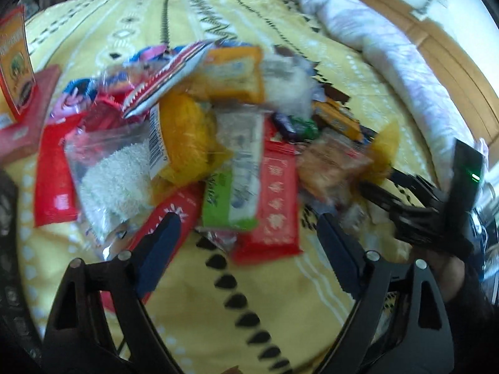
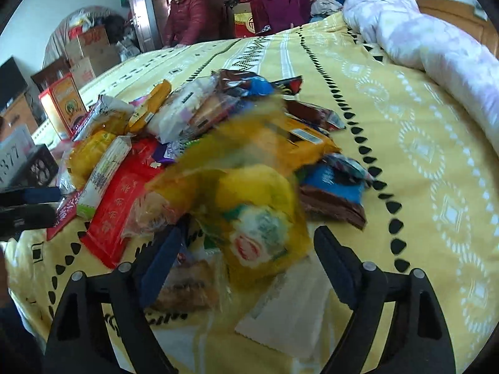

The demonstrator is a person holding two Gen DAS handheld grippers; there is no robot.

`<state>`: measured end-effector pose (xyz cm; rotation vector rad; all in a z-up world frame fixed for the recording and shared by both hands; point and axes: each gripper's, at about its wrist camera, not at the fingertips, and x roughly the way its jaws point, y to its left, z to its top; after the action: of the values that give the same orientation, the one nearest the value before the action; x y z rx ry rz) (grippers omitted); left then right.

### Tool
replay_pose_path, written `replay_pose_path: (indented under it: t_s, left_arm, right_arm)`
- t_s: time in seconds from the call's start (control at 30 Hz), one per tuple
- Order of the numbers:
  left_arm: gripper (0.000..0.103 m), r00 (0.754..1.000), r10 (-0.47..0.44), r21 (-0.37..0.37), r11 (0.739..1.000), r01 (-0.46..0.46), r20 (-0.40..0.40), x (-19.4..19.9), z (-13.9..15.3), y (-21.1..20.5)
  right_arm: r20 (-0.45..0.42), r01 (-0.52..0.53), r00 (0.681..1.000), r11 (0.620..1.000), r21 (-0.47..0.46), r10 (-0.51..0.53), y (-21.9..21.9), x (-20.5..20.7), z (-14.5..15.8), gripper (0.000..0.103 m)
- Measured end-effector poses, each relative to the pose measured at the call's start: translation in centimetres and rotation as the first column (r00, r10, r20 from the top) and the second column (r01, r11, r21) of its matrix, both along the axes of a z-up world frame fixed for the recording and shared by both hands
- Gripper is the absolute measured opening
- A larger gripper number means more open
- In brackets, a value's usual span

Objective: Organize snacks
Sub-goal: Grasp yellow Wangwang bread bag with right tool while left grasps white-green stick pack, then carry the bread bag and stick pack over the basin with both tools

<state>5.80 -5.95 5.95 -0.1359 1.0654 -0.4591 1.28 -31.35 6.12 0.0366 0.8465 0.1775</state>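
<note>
My left gripper hangs over the near edge of a heap of snacks spread on a bed with a yellow patterned cover. Its jaws stand wide apart with nothing pressed between the pads; only bare cover and the near end of a red packet lie in the gap. Just past my left finger sits a clear bag of white grains, partly under a yellow packet with a barcode strip, and a green-edged wrapper lies beside the red one. A red and orange box stands upright at the far left of the heap. My right gripper also has its jaws well apart, and I grip nothing with it; a yellow bag with a round printed label lies between and just ahead of the fingers, blurred, and I cannot tell whether either pad touches it. A white flat packet rests on the cover below that bag, and a brown and blue packet lies just to its right. A rolled pale quilt runs along the far right edge of the bed, well apart from the snacks. A person in a red jacket is at the far side of the bed.
</note>
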Motion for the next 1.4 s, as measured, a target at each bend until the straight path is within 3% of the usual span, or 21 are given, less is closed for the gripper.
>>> replay_pose_path:
  t_s: [0.07,0.1,0.2,0.27,0.37,0.47,0.53,0.7,0.73,0.77,0.8,0.87,1.07,1.2,1.4]
  left_arm:
    - [0.075,1.0,0.014,-0.027,1.0,-0.014,-0.011,0.7,-0.5,-0.2]
    - [0.068,1.0,0.012,-0.039,0.999,-0.013,-0.019,1.0,-0.7,-0.4]
    - [0.068,1.0,-0.01,0.018,1.0,0.011,-0.02,1.8,-1.5,-1.7]
    - [0.068,0.999,-0.041,0.067,0.997,0.041,-0.005,1.9,-1.6,-2.9]
    - [0.068,0.999,-0.045,0.099,0.994,0.044,0.003,2.0,-1.6,-3.7]
    - [0.068,0.999,-0.036,0.078,0.996,0.036,-0.002,2.1,-1.9,-3.4]
    - [0.068,0.999,-0.032,0.056,0.998,0.032,-0.006,2.2,-2.0,-3.0]
    - [0.067,1.0,0.005,0.011,1.0,-0.005,-0.005,3.3,-2.6,-2.7]
    - [0.065,1.0,0.018,0.007,1.0,-0.018,-0.001,3.2,-2.7,-2.6]
    - [0.052,1.0,0.03,0.015,0.999,-0.03,0.007,3.0,-2.6,-2.4]
    - [0.037,0.999,0.036,0.004,0.999,-0.036,0.007,2.8,-2.5,-2.2]
    - [0.036,0.999,0.05,-0.012,0.999,-0.05,0.007,2.1,-2.0,-1.9]
    - [0.036,0.996,0.029,-0.019,0.999,-0.028,0.087,-1.0,1.2,-2.3]
    - [0.036,0.982,0.061,-0.062,0.997,-0.051,0.176,-2.2,6.4,-1.0]
    - [0.036,0.919,0.136,-0.061,0.991,-0.122,0.37,-3.9,16.5,2.7]
  right_arm:
    - [-0.002,0.001,1.0,0.999,0.048,-0.001,-0.5,0.0,0.3,0.087]
    - [0.0,-0.007,1.0,0.997,0.075,0.007,-0.6,0.1,0.5,0.075]
    - [-0.034,0.006,0.999,0.995,0.103,-0.002,-1.3,0.8,0.1,0.069]
    - [-0.061,0.03,0.998,0.989,0.147,-0.021,-2.1,0.9,-0.7,0.07]
    - [-0.031,0.038,0.999,0.991,0.126,-0.035,-1.8,0.8,-0.6,0.073]
    - [-0.016,0.03,0.999,0.99,0.139,-0.028,-1.8,0.8,0.1,0.076]
    - [0.0,0.017,1.0,0.988,0.154,-0.017,-1.9,0.8,1.1,0.086]
    - [-0.029,-0.015,0.999,0.994,0.107,0.018,-1.2,2.6,1.9,0.086]
    - [-0.065,-0.021,0.998,0.995,0.093,0.027,-1.0,3.2,1.2,0.085]
    - [-0.1,-0.023,0.994,0.995,0.093,0.033,-1.0,3.7,0.4,0.081]
    - [-0.13,-0.018,0.991,0.993,0.115,0.032,-1.2,3.9,-0.3,0.065]
    - [-0.122,-0.008,0.992,0.984,0.177,0.03,-2.0,3.5,-0.4,0.063]
    - [-0.007,-0.016,1.0,0.975,0.224,0.018,-2.5,0.7,3.9,0.055]
    - [0.059,-0.026,0.998,0.968,0.249,0.012,-3.0,-1.3,7.9,0.055]
    - [0.175,-0.078,0.984,0.965,0.248,0.035,-2.8,-2.8,15.4,0.055]
